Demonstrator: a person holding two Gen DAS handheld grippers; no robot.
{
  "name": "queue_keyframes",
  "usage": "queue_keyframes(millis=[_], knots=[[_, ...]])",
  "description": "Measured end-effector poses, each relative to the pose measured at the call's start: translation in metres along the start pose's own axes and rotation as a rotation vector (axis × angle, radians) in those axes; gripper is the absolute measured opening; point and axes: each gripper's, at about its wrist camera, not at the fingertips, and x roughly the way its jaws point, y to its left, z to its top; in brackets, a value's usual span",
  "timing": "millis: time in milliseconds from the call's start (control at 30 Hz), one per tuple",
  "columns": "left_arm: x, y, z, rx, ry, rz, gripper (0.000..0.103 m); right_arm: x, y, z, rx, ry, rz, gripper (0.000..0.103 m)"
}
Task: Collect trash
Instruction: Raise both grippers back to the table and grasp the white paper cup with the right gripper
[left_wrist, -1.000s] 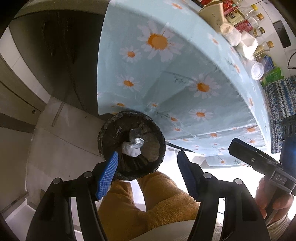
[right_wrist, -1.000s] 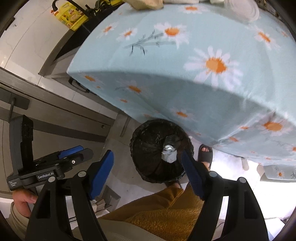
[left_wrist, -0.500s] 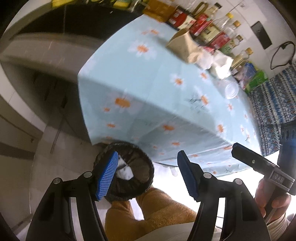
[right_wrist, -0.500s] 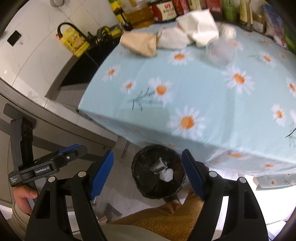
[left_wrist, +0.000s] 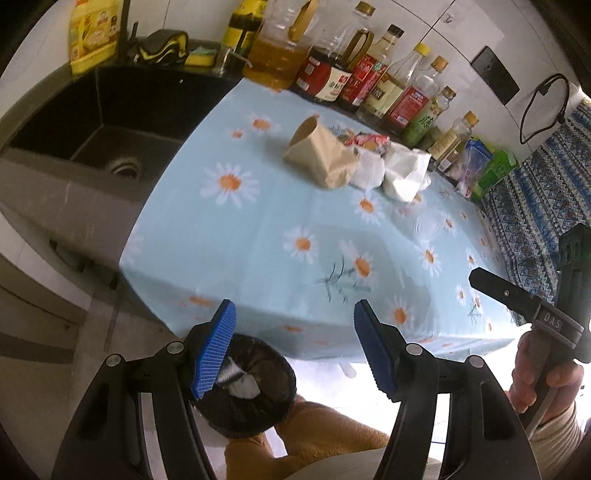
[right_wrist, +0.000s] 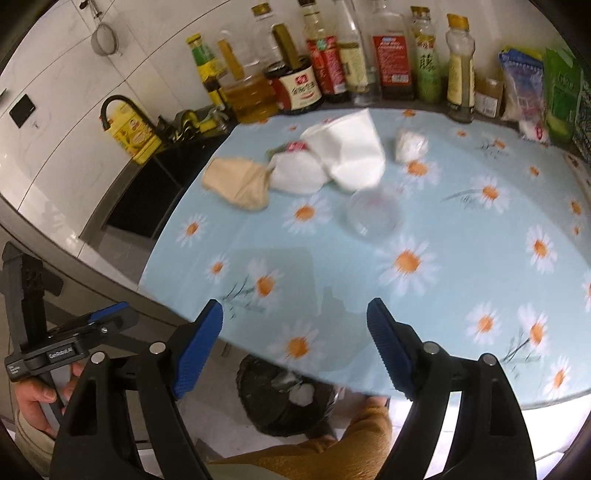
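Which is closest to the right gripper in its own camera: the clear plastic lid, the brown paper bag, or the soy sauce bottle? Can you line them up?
From the right gripper, nearest first:
1. Clear plastic lid, mid-table, just ahead.
2. Brown paper bag, crumpled, farther back on the left.
3. Soy sauce bottle, in the row of bottles at the table's far edge by the wall.

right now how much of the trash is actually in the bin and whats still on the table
Done: white wads already lie in the black bin on the floor. In hand: nothing; the left gripper and right gripper are both open and empty, the right's jaws having just been opening. Left on the daisy tablecloth: a tan paper bag, white paper wads, a white cup and a clear lid.
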Motion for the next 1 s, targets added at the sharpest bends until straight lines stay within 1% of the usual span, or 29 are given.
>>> queue_keyframes(millis=[100, 200, 400, 500, 567, 800, 833, 867, 900, 1000], knots=[[0.002, -0.007, 0.013, 0.016, -0.011, 0.014, 0.064, -0.002, -0.012, 0.017, -0.009, -0.019, -0.020, 0.080], [0.005, -0.015, 0.027, 0.030, -0.024, 0.026, 0.064, -0.001, -0.022, 0.035, -0.013, -0.032, -0.023, 0.085], [0.014, -0.031, 0.054, 0.042, -0.046, 0.057, 0.064, 0.009, -0.037, 0.071, -0.047, -0.048, -0.033, 0.086], [0.021, -0.037, 0.064, 0.041, -0.050, 0.084, 0.064, 0.021, -0.044, 0.089, -0.057, -0.033, -0.022, 0.087], [0.025, -0.040, 0.068, 0.041, -0.050, 0.105, 0.064, 0.031, -0.046, 0.100, -0.074, -0.022, -0.006, 0.091], [0.039, -0.050, 0.081, 0.027, -0.041, 0.158, 0.065, 0.069, -0.046, 0.127, -0.152, 0.015, -0.009, 0.091], [0.040, -0.051, 0.082, 0.025, -0.040, 0.164, 0.065, 0.076, -0.046, 0.131, -0.163, 0.020, -0.012, 0.091], [0.041, -0.051, 0.082, 0.019, -0.040, 0.172, 0.071, 0.080, -0.046, 0.133, -0.170, 0.025, -0.012, 0.091], [0.042, -0.051, 0.083, 0.013, -0.041, 0.176, 0.073, 0.084, -0.046, 0.136, -0.176, 0.029, -0.010, 0.091], [0.045, -0.052, 0.082, 0.004, -0.033, 0.194, 0.073, 0.096, -0.049, 0.143, -0.196, 0.043, -0.015, 0.091]])
